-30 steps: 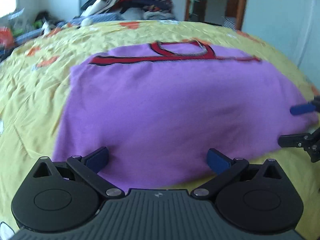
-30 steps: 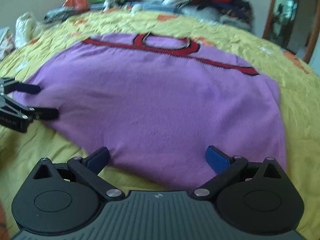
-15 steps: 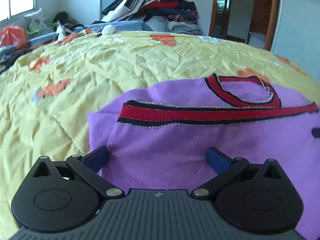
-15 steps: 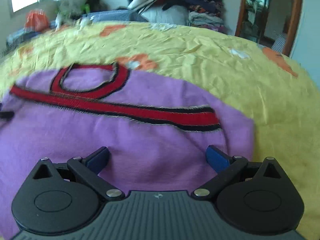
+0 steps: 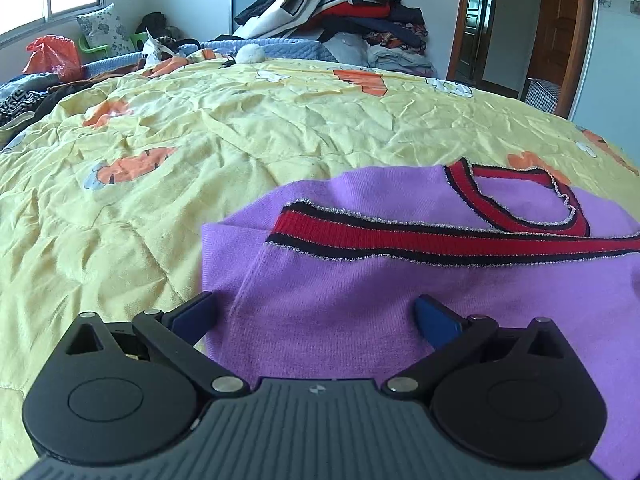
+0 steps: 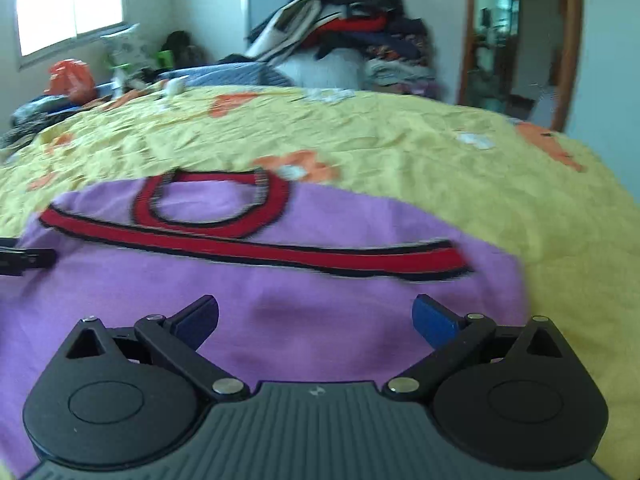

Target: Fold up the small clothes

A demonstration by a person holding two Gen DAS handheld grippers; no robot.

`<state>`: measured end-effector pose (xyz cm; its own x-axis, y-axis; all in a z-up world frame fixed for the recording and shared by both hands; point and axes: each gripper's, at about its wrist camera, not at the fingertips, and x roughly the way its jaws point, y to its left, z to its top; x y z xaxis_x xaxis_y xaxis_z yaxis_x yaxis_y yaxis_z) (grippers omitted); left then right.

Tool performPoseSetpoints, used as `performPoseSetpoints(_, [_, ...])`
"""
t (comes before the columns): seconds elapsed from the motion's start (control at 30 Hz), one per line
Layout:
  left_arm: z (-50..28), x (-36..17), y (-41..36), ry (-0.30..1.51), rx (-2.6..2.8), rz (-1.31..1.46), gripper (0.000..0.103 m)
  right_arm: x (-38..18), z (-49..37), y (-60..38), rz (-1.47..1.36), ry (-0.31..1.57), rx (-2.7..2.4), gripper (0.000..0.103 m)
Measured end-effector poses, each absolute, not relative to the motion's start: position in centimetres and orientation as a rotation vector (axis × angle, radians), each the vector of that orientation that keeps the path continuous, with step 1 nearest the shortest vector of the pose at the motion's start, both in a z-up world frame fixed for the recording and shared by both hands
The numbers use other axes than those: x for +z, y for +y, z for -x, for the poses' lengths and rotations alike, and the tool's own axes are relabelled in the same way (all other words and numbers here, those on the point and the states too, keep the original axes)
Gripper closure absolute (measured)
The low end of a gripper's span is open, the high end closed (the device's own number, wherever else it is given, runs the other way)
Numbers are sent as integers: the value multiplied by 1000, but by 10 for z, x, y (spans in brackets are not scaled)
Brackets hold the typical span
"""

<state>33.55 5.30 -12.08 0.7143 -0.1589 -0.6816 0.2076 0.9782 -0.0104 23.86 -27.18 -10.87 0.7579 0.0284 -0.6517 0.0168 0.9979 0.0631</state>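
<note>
Fingers (image 5: 196, 314) of left gripper (image 5: 316, 316) and right gripper (image 6: 316, 316) spread wide, empty, over purple sweater (image 5: 400, 300) on yellow bed (image 5: 200, 140).

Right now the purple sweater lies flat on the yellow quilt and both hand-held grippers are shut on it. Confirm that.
Not quite: the purple sweater lies on the yellow quilt, but both wrist views show the left hand-held gripper and right hand-held gripper open, gripping nothing.

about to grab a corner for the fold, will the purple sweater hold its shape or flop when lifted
The purple sweater is a soft knit lying limp on the yellow quilt, so it will likely drape from whichever corner is pinched. It looks light. The red striped band may be slightly firmer.
</note>
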Motion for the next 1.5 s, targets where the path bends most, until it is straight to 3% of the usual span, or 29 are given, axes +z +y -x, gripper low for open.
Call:
performPoseSetpoints(0.23, [-335, -121, 53, 748, -202, -69, 0, -121, -251, -313, -153, 743, -168, 0])
performPoseSetpoints(0.5, [-336, -119, 54, 749, -215, -64, 0, -113, -230, -261, 19, 782, -209, 0])
performPoseSetpoints(0.67, [-332, -108, 89, 753, -252, 18, 0, -110, -186, -289, -208, 755, -254, 0])
performPoseSetpoints(0.83, [-346, -104, 150, 743, -433, 246, 0, -88, -128, -251, -139, 575, -302, 0])
performPoseSetpoints(0.97, [-378, -120, 187, 848, -633, 554, 0, -94, -119, -222, -230, 633, -118, 0])
performPoseSetpoints(1.07, [-399, -122, 191, 892, -735, 607, 0, -98, -121, -199, -285, 652, -41, 0])
performPoseSetpoints(1.2, [-425, -125, 178, 1013, -807, 622, 0, -96, -121, -163, -227, 661, 9, 0])
performPoseSetpoints(1.3, [-440, -124, 166, 1082, -851, 590, 0, -86, -106, -133, -155, 538, 38, 0])
performPoseSetpoints(1.5, [-466, -125, 162, 1190, -893, 548, 0, -87, -102, -58, 208, 496, 17, 0])
